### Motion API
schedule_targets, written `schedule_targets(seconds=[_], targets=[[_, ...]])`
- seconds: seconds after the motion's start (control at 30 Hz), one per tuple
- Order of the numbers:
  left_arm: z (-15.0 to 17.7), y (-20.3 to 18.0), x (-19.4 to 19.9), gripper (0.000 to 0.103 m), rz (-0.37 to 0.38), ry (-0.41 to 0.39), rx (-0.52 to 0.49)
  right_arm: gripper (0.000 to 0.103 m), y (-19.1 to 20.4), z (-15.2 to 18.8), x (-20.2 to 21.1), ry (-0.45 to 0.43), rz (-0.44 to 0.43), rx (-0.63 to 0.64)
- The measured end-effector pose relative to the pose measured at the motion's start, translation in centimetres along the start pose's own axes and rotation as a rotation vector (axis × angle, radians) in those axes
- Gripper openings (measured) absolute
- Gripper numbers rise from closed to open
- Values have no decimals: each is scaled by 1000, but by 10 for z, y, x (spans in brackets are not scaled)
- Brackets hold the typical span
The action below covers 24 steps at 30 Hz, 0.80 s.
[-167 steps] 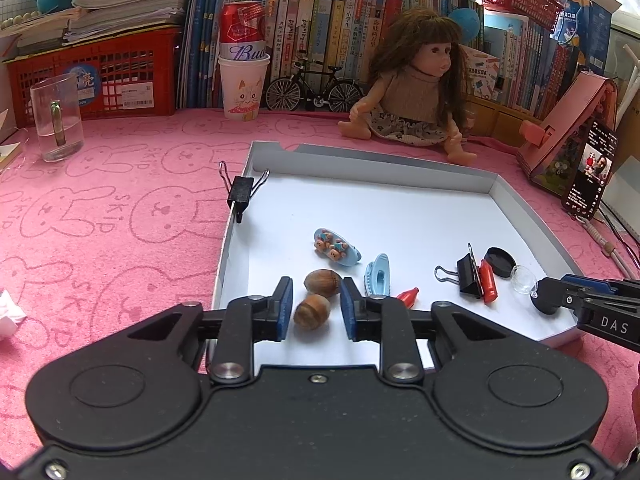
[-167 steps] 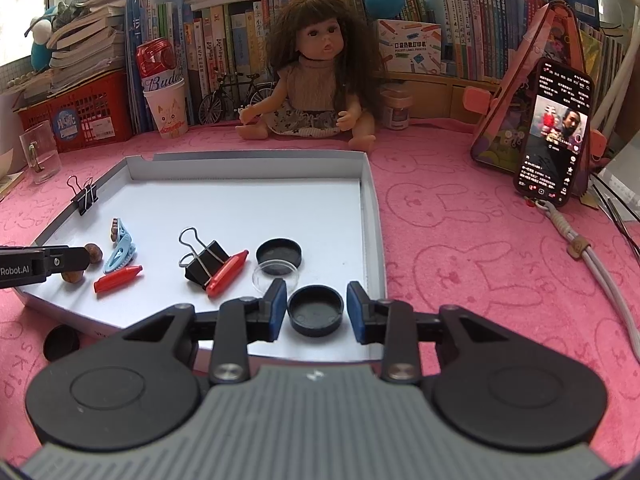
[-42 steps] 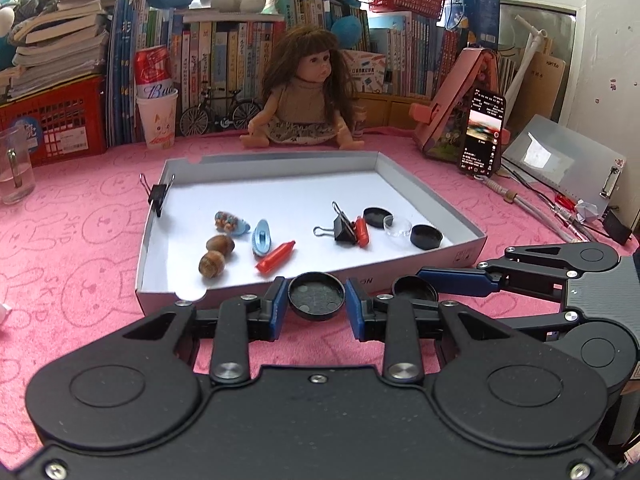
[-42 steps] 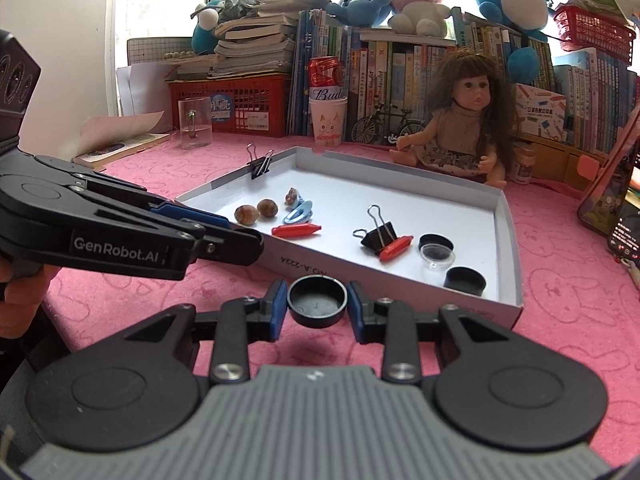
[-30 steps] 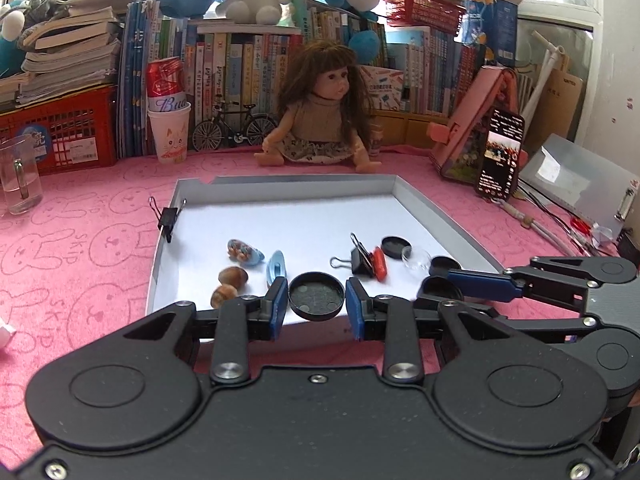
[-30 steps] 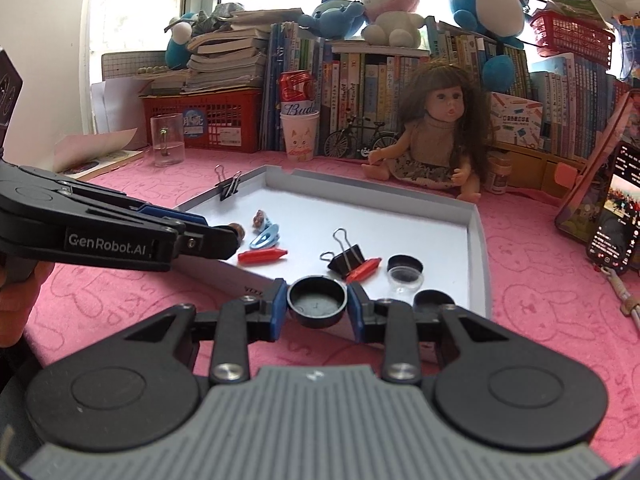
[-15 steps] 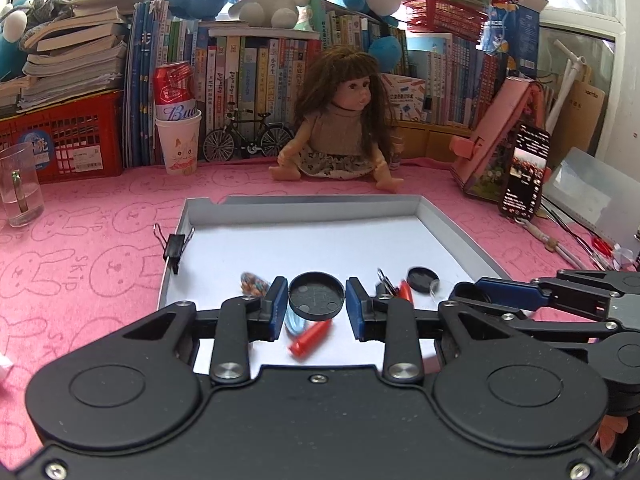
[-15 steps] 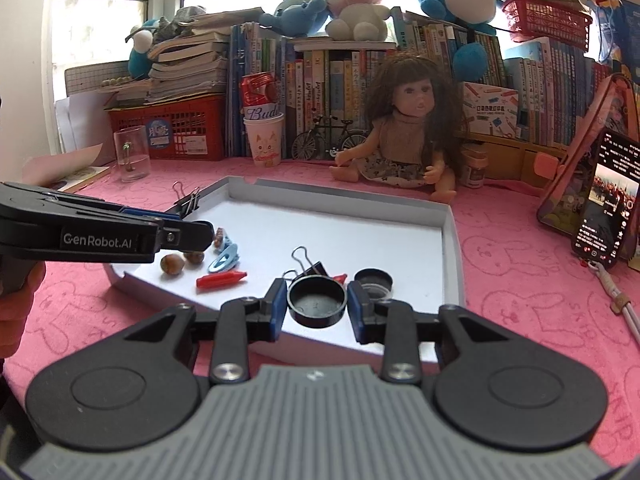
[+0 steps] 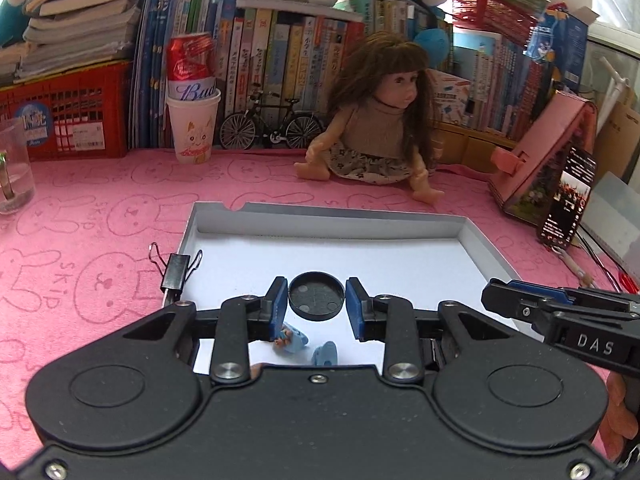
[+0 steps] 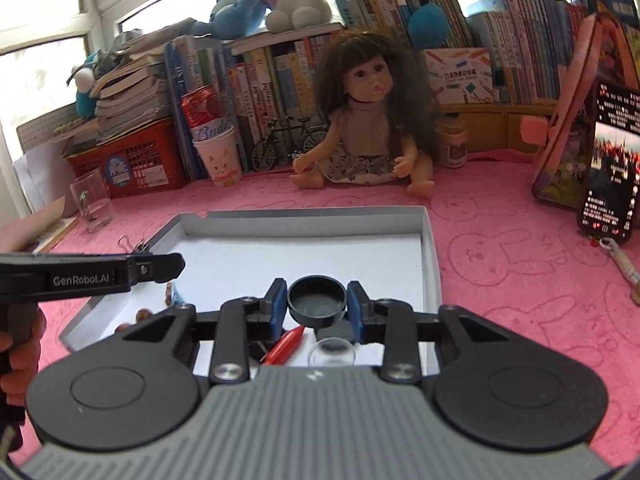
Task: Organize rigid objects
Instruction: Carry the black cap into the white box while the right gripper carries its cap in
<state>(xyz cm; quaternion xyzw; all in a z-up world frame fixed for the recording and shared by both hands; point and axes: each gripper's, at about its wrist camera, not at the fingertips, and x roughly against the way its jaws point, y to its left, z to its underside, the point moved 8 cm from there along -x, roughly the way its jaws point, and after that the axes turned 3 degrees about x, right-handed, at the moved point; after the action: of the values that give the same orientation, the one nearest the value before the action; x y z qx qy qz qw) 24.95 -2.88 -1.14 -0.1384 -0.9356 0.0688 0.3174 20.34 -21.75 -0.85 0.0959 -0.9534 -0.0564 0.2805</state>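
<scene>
A shallow white tray (image 9: 328,216) lies on the pink mat and also shows in the right wrist view (image 10: 430,248). My left gripper (image 9: 317,300) is shut on a flat black round lid (image 9: 317,295) and holds it above the tray's near half. My right gripper (image 10: 317,300) is shut on a black round cup-shaped cap (image 10: 317,300), also above the tray. Below them in the tray lie blue hair clips (image 9: 294,338), a red crayon-like piece (image 10: 284,345), a clear round cap (image 10: 332,351) and nuts (image 10: 142,313), partly hidden by the grippers.
A black binder clip (image 9: 176,270) grips the tray's left rim. A doll (image 9: 376,136), paper cup with can (image 9: 194,120), toy bicycle (image 9: 272,126), red basket (image 9: 64,120) and books stand behind. A glass (image 9: 12,168) is at left, a phone (image 9: 566,196) at right.
Both grippers, each still holding its black piece, have moved forward from in front of the tray to over its near half.
</scene>
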Motion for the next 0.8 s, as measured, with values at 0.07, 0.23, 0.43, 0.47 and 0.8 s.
schedule_targets(seconds=[0.07,0.23,0.43,0.47,0.8], targets=[[0,1,-5,30,1,5,8,38,-4,-1,-5,2,-9,-28],[1,-2,-15,30,14,6,15,38,-6,-2,-17,10,-28,-66],[1,-6,-24,30,22,14,19,38,-6,-3,-28,33,-75,-125],[2,-7,-26,30,18,18,15,38,-6,-3,-30,37,-81,-135],[7,-8,-35,30,-16,37,-18,38,-1,-2,-40,44,-76,-138]])
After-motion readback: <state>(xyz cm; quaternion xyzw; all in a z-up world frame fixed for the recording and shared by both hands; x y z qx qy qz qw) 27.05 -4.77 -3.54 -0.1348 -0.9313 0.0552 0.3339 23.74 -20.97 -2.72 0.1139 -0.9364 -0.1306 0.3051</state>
